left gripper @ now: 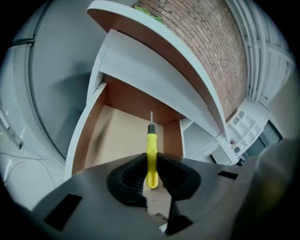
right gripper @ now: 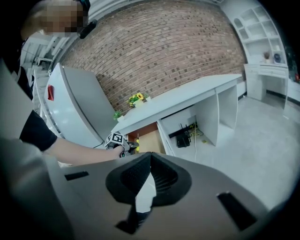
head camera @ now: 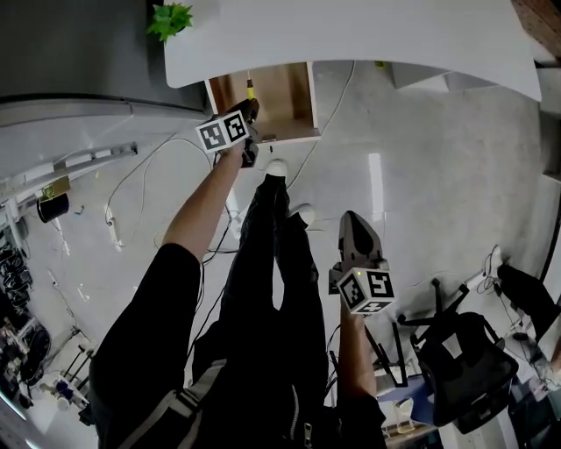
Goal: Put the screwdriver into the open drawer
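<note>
left tongs (left gripper: 151, 164) clamp the yellow screwdriver (left gripper: 150, 143), tip pointing straight ahead into the open drawer (left gripper: 112, 136) mid-frame; right tongs (right gripper: 150, 161) closed, empty.

Head view looks steeply down; both gripper views face the drawer (left gripper: 119, 133).

office/lab type room: white desk (right gripper: 187, 96), brick wall (right gripper: 159, 51), swivel chair (head camera: 465, 368), cables (right gripper: 186, 131) underneath.

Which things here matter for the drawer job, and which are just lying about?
Job: screwdriver, clamped in left gripper; open drawer.
Lying about: potted plant, office chair, fridge, empty right gripper.
</note>
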Demonstrator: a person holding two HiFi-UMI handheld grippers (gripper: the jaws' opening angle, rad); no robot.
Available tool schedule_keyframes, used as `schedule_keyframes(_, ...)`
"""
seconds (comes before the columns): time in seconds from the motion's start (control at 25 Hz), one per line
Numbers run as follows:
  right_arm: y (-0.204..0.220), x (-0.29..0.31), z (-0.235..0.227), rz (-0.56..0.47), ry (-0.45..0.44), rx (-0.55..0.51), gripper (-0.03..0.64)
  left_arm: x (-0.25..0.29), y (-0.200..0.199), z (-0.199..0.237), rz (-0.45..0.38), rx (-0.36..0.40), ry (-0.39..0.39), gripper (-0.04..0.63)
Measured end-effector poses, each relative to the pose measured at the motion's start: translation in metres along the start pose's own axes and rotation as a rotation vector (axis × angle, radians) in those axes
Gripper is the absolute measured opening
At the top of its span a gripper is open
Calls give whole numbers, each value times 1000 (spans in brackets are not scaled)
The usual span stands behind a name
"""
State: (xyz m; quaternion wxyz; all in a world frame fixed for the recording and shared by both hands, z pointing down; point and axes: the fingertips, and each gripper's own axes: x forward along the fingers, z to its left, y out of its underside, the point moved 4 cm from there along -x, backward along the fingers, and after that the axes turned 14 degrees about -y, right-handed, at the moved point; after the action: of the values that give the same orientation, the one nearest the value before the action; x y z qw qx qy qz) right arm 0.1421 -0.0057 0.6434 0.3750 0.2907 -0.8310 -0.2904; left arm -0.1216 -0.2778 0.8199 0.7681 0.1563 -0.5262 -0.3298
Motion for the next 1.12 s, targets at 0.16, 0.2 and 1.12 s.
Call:
schedule_keyframes(0.16, 15, -3, -15, 22, 17, 8, 8, 29, 3, 5, -7, 1, -40, 81)
schedule_keyframes(0.2, 17, -4, -19, 19, 19, 15, 9, 36, 3, 5, -4, 5, -48, 81)
schedule_keyframes(1.12, 40, 2, -54, 37, 46, 80, 9, 123, 33, 17, 214, 40, -136, 83)
